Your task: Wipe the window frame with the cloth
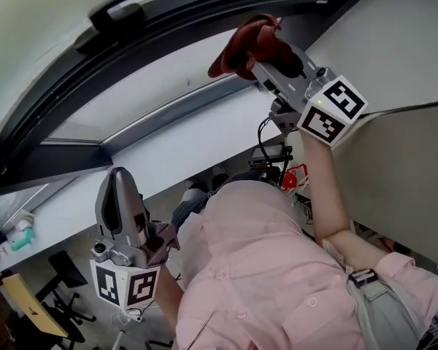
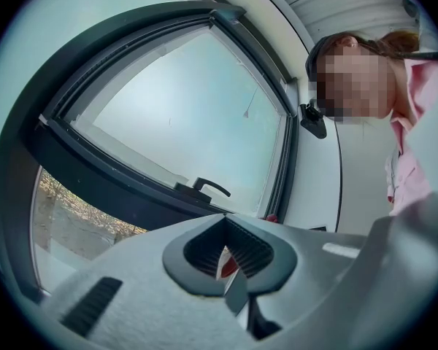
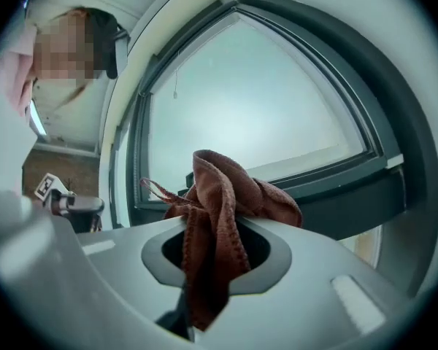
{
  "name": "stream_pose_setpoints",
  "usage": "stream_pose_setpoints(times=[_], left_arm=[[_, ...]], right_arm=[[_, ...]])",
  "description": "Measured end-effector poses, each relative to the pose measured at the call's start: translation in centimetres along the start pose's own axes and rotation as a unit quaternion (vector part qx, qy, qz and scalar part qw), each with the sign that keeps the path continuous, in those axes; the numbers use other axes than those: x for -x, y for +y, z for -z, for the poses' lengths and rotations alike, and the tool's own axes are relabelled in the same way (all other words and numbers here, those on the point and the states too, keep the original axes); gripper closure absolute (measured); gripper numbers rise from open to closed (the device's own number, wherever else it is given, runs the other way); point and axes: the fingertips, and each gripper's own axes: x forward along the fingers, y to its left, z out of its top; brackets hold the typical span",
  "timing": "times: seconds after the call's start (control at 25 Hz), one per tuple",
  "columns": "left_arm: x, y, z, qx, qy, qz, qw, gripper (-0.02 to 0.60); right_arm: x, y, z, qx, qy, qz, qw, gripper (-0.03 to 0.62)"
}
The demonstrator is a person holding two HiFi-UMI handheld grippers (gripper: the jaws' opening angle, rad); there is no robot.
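Window frame [image 1: 226, 2] first: a dark, heavy surround that sweeps across the far side of the head view, and it shows again in the left gripper view [image 2: 95, 173] and the right gripper view [image 3: 350, 188]. Pale glass [image 1: 153, 86] fills it, with white wall below. Closer in, the person's pink shirt [image 1: 263, 268] takes up the near right of the head view. Up goes the right gripper [image 1: 259, 53], raised at the far right against the frame's dark edge, and its own view [image 3: 212, 246] shows the jaws clamped tight on the cloth [image 3: 219, 195]. That cloth is rust-brown, bunched above the jaws and trailing down between them. From the head view the cloth [image 1: 244, 46] sits right at the frame, though whether it actually touches can't be told. Down at the near left hangs the left gripper [image 1: 120, 188], well apart from the frame. Its own view [image 2: 230, 257] shows the jaws closed together with nothing between them. Smallest of all, a dark window handle [image 2: 204, 187] sits on the frame's cross bar, seen again at the far left of the head view [image 1: 131, 6].
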Motion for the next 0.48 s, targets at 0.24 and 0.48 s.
stream_pose_setpoints(times=[0.24,0.48], left_arm=[[1.6,0.2,0.1,0.003,-0.001,-0.005,1.0,0.584],[3.1,0.5,0.0,0.005,-0.005,-0.016,0.9999,0.584]], right_arm=[[1.0,4.2,1.5,-0.007,0.03,-0.035,0.999,0.523],[1.6,6.3,2.8,-0.021,0.049,-0.051,0.997,0.525]])
